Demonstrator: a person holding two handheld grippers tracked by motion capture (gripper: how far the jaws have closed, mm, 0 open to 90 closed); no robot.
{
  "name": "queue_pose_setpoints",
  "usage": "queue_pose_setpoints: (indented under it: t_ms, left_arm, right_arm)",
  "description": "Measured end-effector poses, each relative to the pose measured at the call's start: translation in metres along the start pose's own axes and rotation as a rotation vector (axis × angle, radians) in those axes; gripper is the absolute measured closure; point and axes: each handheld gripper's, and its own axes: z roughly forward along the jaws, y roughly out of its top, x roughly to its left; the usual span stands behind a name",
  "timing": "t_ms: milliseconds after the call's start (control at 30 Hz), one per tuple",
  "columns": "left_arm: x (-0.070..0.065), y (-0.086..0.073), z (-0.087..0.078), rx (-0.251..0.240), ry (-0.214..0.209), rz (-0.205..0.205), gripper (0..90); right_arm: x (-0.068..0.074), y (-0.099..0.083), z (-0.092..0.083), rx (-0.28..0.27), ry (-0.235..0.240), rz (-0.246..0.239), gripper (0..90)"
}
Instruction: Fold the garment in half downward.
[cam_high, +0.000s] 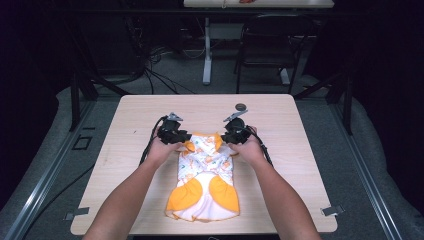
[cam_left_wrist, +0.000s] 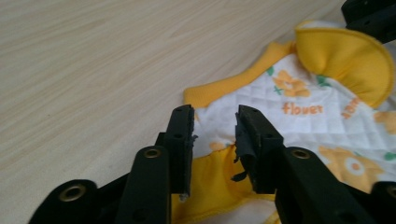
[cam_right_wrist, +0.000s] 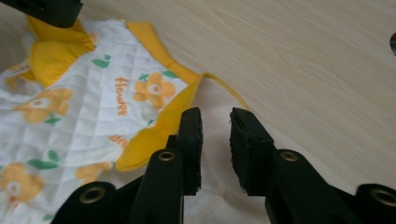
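1. At the centre of the high view, a small white and orange garment (cam_high: 204, 175) lay flat on the wooden table (cam_high: 125, 130), its long axis running from the far edge of the frame toward the near edge.
2. Its far end, with the orange collar (cam_left_wrist: 224, 84), sat between the two tools.
3. At left of that end, the left gripper (cam_high: 184, 136) had its jaws narrowly apart over the cloth, holding nothing as far as could be seen.
4. At right, the right gripper (cam_high: 226, 137) was likewise slightly parted, poised above an orange-edged flap (cam_right_wrist: 159, 126).
5. Both tools were about equally near, each at its own corner, so a two-sided pinch looked likely.
6. A small dark disc (cam_high: 241, 106) lay beyond them.
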Motion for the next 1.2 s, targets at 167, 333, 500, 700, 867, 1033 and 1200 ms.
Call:
queue_pose_setpoints:
  t_ms: [167, 333, 500, 700, 867, 1033, 1200]
  left_arm:
    - [0.005, -0.003, 0.008, 0.032, 0.006, -0.025, 58.4]
    - [0.008, -0.008, 0.016, 0.067, 0.003, -0.061, 52.1]
    - [0.009, -0.012, 0.019, 0.076, 0.006, -0.066, 51.8]
    - [0.008, -0.017, 0.020, 0.057, 0.000, -0.047, 57.4]
    - [0.004, -0.016, 0.021, 0.064, 0.000, -0.031, 69.0]
    - [0.002, -0.015, 0.021, 0.065, -0.015, -0.053, 79.3]
    - [-0.001, -0.013, 0.019, 0.072, -0.005, -0.036, 83.4]
  right_arm:
    - [-0.004, -0.001, 0.008, 0.014, -0.031, 0.024, 63.8]
    - [-0.006, -0.004, 0.018, 0.040, -0.019, 0.056, 59.1]
    - [-0.007, -0.007, 0.026, 0.062, -0.005, 0.079, 56.3]
    - [-0.007, -0.011, 0.030, 0.072, 0.007, 0.083, 60.9]
    - [-0.001, -0.010, 0.029, 0.078, 0.010, 0.044, 74.5]
    - [0.003, -0.011, 0.029, 0.075, 0.018, 0.047, 82.3]
    - [0.004, -0.011, 0.024, 0.077, 0.030, 0.040, 84.4]
